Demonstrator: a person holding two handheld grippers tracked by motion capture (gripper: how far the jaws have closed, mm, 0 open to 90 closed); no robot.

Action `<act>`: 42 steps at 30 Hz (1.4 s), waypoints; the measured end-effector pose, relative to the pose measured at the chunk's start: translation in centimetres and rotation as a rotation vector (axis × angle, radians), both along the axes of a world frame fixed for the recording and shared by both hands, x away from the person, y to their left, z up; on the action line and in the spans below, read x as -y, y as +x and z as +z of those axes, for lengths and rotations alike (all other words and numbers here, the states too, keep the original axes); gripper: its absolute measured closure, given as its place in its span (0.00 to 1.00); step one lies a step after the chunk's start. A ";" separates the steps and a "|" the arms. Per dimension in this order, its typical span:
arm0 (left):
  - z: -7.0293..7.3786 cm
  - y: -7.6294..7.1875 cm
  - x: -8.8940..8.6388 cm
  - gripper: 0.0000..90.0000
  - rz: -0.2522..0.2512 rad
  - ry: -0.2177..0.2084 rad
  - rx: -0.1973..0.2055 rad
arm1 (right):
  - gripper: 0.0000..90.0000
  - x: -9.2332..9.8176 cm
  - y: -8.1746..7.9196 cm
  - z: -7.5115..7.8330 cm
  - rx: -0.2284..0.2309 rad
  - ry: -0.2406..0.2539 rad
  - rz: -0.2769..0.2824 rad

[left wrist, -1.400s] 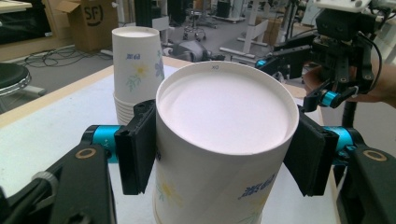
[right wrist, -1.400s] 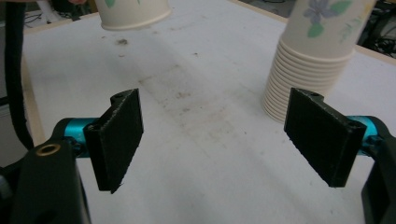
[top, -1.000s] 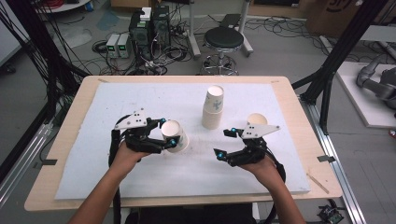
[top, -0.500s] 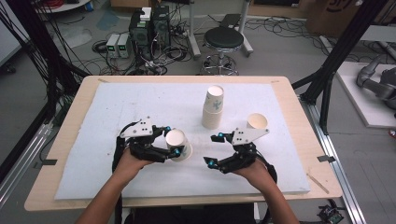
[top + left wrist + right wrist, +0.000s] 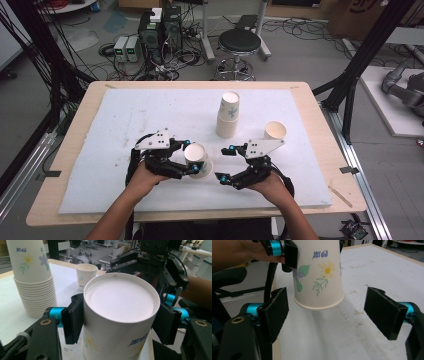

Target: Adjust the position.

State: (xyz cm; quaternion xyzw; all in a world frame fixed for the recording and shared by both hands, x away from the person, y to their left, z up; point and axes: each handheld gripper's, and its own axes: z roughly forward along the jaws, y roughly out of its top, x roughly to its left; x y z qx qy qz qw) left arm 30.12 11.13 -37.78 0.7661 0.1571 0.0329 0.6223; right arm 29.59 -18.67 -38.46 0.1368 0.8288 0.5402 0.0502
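Near the desk's [image 5: 75, 200] front edge, the left tongs [image 5: 191, 159] are clenching a paper cup [image 5: 198, 160] for handover, so the released right tongs [image 5: 226, 163] likely need to close around it.

The paper cup [image 5: 120, 322] carries blue printed characters low on its side, too blurred to read, and tiny marks on its base rim. The cup stack [image 5: 31, 277] shows similar unreadable blue characters near its top.
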 end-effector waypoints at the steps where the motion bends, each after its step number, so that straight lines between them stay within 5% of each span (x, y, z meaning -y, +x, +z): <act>1: 0.0 0.0 0.1 0.37 -0.004 -0.005 -0.004 | 0.22 0.0 0.0 -0.1 -0.001 -0.002 0.003; 19: 0.6 -0.3 1.6 0.38 -0.093 0.009 0.005 | 0.22 -2.0 -0.1 -0.6 -0.021 -0.004 0.089; 29: 0.5 -0.5 2.1 0.38 -0.129 -0.021 -0.008 | 0.23 -2.8 0.3 -1.0 -0.051 0.014 0.127; 39: 0.3 -0.4 1.9 0.39 -0.130 -0.037 -0.004 | 0.38 -2.8 0.5 -1.0 -0.065 0.017 0.157; 42: 0.5 -0.6 1.7 0.29 -0.075 -0.033 0.029 | 0.38 -2.7 0.6 -0.8 -0.059 -0.004 0.152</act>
